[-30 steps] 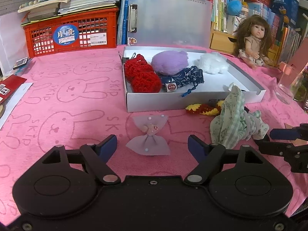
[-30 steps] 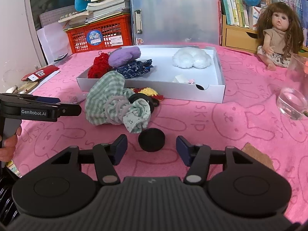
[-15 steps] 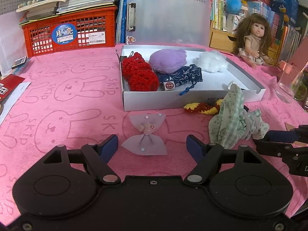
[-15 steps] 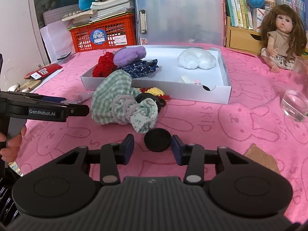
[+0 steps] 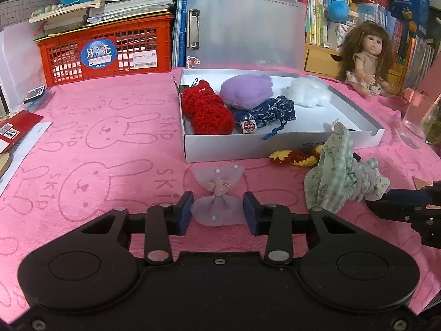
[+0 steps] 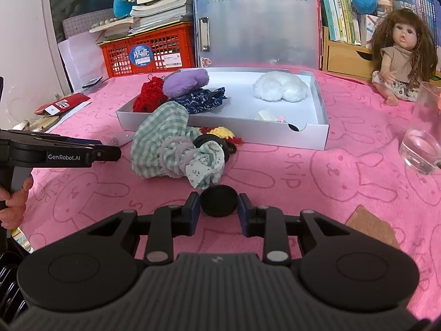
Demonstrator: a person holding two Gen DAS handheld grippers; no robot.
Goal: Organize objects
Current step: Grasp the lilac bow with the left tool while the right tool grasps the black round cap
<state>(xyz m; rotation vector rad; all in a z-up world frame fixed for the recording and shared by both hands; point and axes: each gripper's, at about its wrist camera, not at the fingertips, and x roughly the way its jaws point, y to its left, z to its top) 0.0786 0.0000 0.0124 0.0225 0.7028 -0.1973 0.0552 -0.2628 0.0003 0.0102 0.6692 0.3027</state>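
A lilac gauze bow [image 5: 216, 184] lies on the pink cloth in front of the white box [image 5: 275, 143]. My left gripper [image 5: 217, 212] is closing around the bow's near lobe, and both pads touch its edges. In the right wrist view my right gripper [image 6: 217, 204] is shut on a black round lid [image 6: 218, 200], which rests on the cloth. A heap of green checked cloth [image 6: 171, 143] lies just beyond the lid. The box holds a red knit piece [image 5: 206, 110], a purple fluffy ball [image 5: 248, 91], a navy pouch [image 5: 264, 115] and a white fluffy piece [image 5: 308, 91].
A yellow-and-red crochet piece [image 5: 292, 157] lies against the box front. A doll [image 6: 399, 55] sits at the back right, with a glass [image 6: 424, 138] nearer. A red crate [image 5: 104, 52] and a clipboard [image 5: 248, 27] stand behind. A brown patch [image 6: 372, 229] lies by my right gripper.
Both grippers' jaws have closed in: the left from wide apart to the bow's edges, the right onto the black lid. Neither hand has shifted.
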